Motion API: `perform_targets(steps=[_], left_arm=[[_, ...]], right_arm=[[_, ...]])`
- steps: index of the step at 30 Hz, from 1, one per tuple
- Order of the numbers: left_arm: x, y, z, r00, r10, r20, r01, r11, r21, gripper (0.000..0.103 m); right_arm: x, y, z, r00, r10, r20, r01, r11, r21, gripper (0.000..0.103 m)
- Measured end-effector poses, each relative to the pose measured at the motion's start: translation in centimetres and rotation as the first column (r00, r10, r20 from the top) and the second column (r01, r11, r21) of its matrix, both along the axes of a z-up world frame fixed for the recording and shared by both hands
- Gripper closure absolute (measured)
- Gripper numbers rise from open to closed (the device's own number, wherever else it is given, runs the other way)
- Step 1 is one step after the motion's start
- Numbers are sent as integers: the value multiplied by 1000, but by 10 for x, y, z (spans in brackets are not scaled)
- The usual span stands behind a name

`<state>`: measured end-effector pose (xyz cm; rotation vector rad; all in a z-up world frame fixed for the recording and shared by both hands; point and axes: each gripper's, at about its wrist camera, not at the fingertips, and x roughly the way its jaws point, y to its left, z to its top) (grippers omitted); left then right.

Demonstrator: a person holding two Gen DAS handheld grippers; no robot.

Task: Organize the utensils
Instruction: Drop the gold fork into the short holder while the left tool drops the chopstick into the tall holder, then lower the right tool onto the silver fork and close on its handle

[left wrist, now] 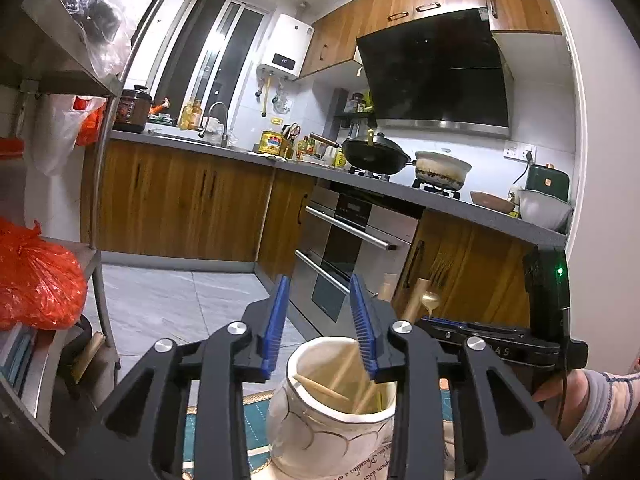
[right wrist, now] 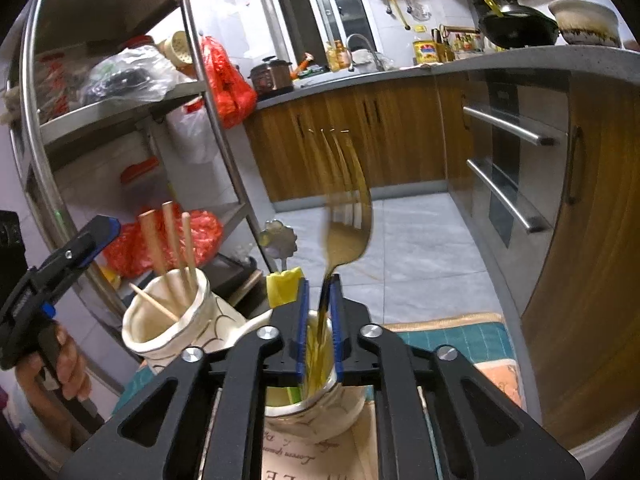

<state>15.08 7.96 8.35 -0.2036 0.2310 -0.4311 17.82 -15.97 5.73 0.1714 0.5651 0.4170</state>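
My right gripper is shut on a gold fork, tines up, its handle reaching down into a white ceramic cup below the jaws. A yellow-handled utensil and a flower-shaped spoon also stand in that cup. A second white cup to the left holds wooden chopsticks. My left gripper is open and empty just above that chopstick cup; it also shows in the right wrist view. The right gripper and the fork's tines show in the left wrist view.
Both cups stand on a teal-and-beige mat. A steel shelf rack with bags, including a red one, is on the left. Wooden cabinets, an oven and a countertop with a wok lie ahead.
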Motion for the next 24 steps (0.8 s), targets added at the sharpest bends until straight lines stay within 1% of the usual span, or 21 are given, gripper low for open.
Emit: perform_targets(steps=[5, 6, 7, 8, 9, 10, 11, 12, 13, 14, 15, 16, 17, 19, 24], left_arm=[[-8, 2, 8, 1000, 11, 2, -11, 1000, 11, 70], [-10, 2, 9, 1000, 12, 4, -12, 1000, 10, 69], [-13, 3, 11, 1000, 15, 4, -15, 1000, 9, 65], [-15, 3, 13, 1000, 19, 1, -19, 1000, 8, 60], [-17, 3, 15, 1000, 21, -1, -21, 1000, 6, 58], [-20, 3, 16, 1000, 23, -4, -23, 1000, 8, 54], [-23, 2, 18, 1000, 27, -7, -27, 1000, 14, 49], [-27, 1, 20, 999, 32, -11, -32, 999, 23, 47], [-28, -1, 23, 999, 36, -13, -36, 999, 32, 39], [-33, -3, 25, 999, 42, -15, -42, 998, 45, 29], [-37, -5, 26, 999, 51, -17, -50, 997, 55, 25], [-40, -6, 27, 998, 59, -19, -58, 996, 64, 18], [-45, -8, 29, 998, 65, -24, -63, 995, 74, 12], [-52, -11, 30, 996, 77, -32, -74, 993, 88, 6], [-71, -22, 33, 994, 95, -47, -88, 986, 141, 6]], right_arm=[[-3, -5, 1, 1000, -9, -15, 9, 1000, 11, 77], [-5, -6, 2, 1000, -12, -9, 12, 1000, 11, 72], [-7, -8, 3, 1000, -14, -5, 14, 1000, 12, 67], [-9, -10, 5, 1000, -17, -3, 17, 1000, 15, 64], [-13, -12, 7, 1000, -20, -2, 20, 1000, 19, 62], [-15, -14, 8, 1000, -23, -1, 23, 1000, 20, 56], [-19, -16, 10, 1000, -28, 2, 28, 999, 18, 43], [-22, -18, 12, 999, -32, 7, 31, 999, 17, 35], [-28, -21, 14, 999, -36, 17, 36, 999, 17, 22], [-34, -24, 16, 999, -34, 28, 34, 999, 25, 18], [-37, -27, 18, 999, -31, 34, 30, 999, 29, 16], [-44, -29, 20, 999, -28, 41, 27, 999, 23, 11], [-48, -31, 21, 999, -28, 46, 27, 1000, 16, 8], [-58, -35, 24, 997, -34, 62, 34, 999, -4, 6], [-79, -47, 29, 995, -50, 87, 54, 998, -41, 5]])
